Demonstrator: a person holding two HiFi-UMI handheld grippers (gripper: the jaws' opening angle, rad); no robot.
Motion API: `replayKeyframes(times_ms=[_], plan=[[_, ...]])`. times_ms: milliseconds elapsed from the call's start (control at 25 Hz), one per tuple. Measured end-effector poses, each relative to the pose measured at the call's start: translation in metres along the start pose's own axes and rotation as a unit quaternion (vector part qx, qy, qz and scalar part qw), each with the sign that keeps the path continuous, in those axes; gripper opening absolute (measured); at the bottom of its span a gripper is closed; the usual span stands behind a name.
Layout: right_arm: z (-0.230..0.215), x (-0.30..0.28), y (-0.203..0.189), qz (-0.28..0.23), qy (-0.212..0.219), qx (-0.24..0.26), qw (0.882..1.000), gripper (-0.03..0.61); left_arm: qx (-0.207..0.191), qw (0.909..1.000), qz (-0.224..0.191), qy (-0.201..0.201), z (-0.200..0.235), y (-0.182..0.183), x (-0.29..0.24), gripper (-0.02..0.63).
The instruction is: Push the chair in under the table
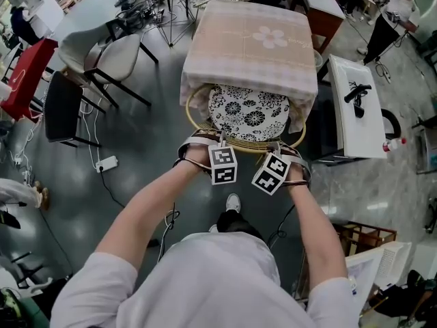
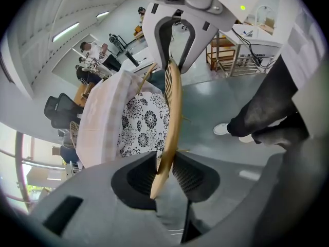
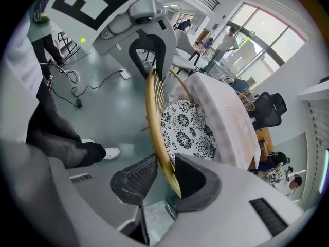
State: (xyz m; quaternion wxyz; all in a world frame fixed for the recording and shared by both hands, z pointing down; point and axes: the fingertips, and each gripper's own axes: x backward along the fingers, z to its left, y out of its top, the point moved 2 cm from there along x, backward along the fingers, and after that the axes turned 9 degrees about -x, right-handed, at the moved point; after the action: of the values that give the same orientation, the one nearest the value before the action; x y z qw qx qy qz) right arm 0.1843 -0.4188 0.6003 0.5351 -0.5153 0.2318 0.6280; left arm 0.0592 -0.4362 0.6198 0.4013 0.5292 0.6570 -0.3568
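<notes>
The chair has a bent wooden back rim [image 1: 246, 144] and a black-and-white flowered cushion [image 1: 247, 111]. Its seat sits mostly under the table with the pink checked cloth [image 1: 249, 39]. My left gripper [image 1: 207, 141] straddles the rim's left part and my right gripper [image 1: 283, 147] its right part. In the left gripper view the rim [image 2: 172, 102] runs between the open jaws of the left gripper [image 2: 165, 169], close to both pads. In the right gripper view the rim [image 3: 154, 112] passes between the open jaws of the right gripper [image 3: 165, 171], with a slim gap at the right pad.
Two grey chairs [image 1: 113, 57] and a black one [image 1: 61, 108] stand to the left, with a power strip [image 1: 107, 163] and cables on the floor. A white table [image 1: 355, 108] is at the right and a wooden crate [image 1: 362, 238] beside me. My shoe [image 1: 233, 202] is behind the chair.
</notes>
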Motion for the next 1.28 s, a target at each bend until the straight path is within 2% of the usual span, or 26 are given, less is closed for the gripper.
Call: replayKeyframes(times_ms=[160,360,560,680,800,920,1040,1160,1280], plan=[[0.002,0.003,0.004,-0.004,-0.028,-0.005,1.000,0.124,0.025,0.9997,-0.003,0.000,-0.002,-0.005,0.000,0.100],[0.006,0.014,0.005,-0.030,-0.031,-0.070,0.997,0.126,0.075,0.9967,-0.024,0.023,-0.004,-0.009,0.012,0.119],[0.003,0.034,0.009,-0.071,-0.040,-0.138,0.987,0.123,0.153,0.9854,-0.059,0.045,-0.006,-0.008,0.030,0.120],[0.003,0.049,0.016,-0.097,-0.043,-0.179,0.978,0.110,0.202,0.9741,-0.084,0.060,-0.007,-0.006,0.043,0.120],[0.006,0.063,0.022,-0.122,-0.043,-0.226,0.966,0.091,0.254,0.9582,-0.115,0.062,-0.009,0.001,0.057,0.120],[0.010,0.077,0.026,-0.146,-0.041,-0.263,0.953,0.078,0.308,0.9378,-0.151,0.052,-0.013,0.010,0.074,0.120],[0.013,0.094,0.031,-0.172,-0.042,-0.300,0.937,0.067,0.359,0.9126,-0.189,0.046,-0.018,0.017,0.093,0.120],[0.016,0.113,0.035,-0.202,-0.043,-0.351,0.913,0.057,0.405,0.8854,-0.225,0.040,-0.022,0.023,0.112,0.117],[0.022,0.130,0.039,-0.226,-0.045,-0.391,0.891,0.043,0.445,0.8556,-0.261,0.039,-0.024,0.027,0.132,0.082]])
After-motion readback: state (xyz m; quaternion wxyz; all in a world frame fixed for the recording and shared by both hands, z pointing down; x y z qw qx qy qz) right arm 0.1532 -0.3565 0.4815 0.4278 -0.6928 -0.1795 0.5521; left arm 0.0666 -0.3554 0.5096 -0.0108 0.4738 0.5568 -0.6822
